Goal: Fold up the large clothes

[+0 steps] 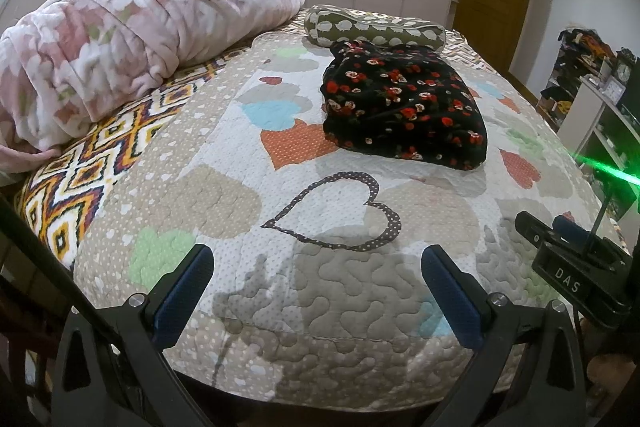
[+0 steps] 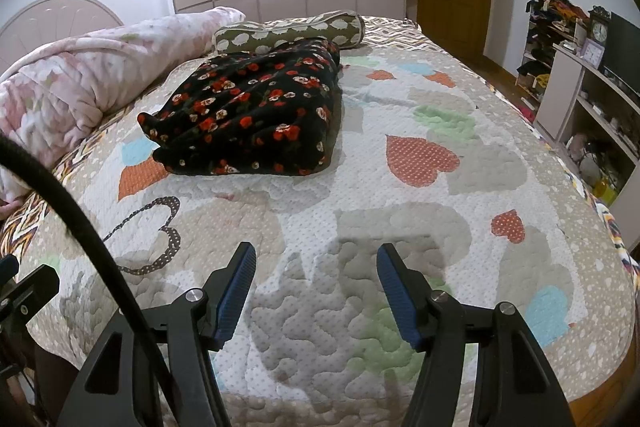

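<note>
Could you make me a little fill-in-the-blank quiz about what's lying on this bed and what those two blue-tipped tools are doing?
1. The black garment with red and white flowers lies on the heart-patterned quilt in a ____ bundle.
2. Behind it lies an olive-green bolster cushion printed with white ____.
3. The left tool and the right tool both have their jaws ____ and hold nothing.
4. The fluffy blanket piled near the headboard is mostly ____ in colour.

Missing words: folded; hedgehogs; open; pink
</note>
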A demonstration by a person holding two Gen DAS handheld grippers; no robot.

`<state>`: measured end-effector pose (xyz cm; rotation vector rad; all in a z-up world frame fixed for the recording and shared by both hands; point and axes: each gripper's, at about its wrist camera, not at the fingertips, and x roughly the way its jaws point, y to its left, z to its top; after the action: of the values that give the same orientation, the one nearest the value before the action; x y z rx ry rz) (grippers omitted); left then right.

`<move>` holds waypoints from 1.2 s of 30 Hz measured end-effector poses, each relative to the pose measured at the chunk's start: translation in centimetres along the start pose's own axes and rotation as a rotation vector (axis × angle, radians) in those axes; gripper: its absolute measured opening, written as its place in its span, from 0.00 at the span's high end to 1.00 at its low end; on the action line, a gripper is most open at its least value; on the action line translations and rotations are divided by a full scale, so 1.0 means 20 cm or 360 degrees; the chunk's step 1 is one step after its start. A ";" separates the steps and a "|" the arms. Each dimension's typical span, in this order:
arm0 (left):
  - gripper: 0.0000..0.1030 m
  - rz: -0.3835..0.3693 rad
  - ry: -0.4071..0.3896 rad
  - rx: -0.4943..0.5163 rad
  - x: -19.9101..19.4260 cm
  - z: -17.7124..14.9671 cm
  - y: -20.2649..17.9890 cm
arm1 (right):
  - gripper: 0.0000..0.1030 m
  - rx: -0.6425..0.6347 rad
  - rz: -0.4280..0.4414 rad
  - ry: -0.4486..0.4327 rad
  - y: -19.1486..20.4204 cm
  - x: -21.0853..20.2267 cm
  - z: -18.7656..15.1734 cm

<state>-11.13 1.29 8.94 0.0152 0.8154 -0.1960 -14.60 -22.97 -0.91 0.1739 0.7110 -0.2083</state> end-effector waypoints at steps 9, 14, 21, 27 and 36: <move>0.00 0.0021 0.0002 -0.0027 0.01 -0.01 0.01 | 0.34 0.0000 -0.0002 0.0002 0.01 0.00 0.00; 0.00 0.0026 0.0010 -0.0030 0.01 -0.01 0.01 | 0.34 0.0001 -0.0001 0.0002 0.01 0.00 -0.01; 0.00 0.0055 0.0013 -0.0026 0.02 -0.01 0.00 | 0.34 0.0001 -0.0004 0.0002 0.01 0.00 -0.01; 0.00 0.0078 0.0021 -0.0029 0.03 -0.02 0.01 | 0.34 0.0001 -0.0003 0.0003 0.01 0.00 -0.01; 0.00 0.0075 0.0037 -0.0037 0.04 -0.02 0.01 | 0.33 0.0001 -0.0004 0.0003 0.02 0.00 -0.01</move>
<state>-10.97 1.43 8.07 0.0146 0.8395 -0.1419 -14.61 -22.62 -1.06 0.1741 0.7132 -0.2108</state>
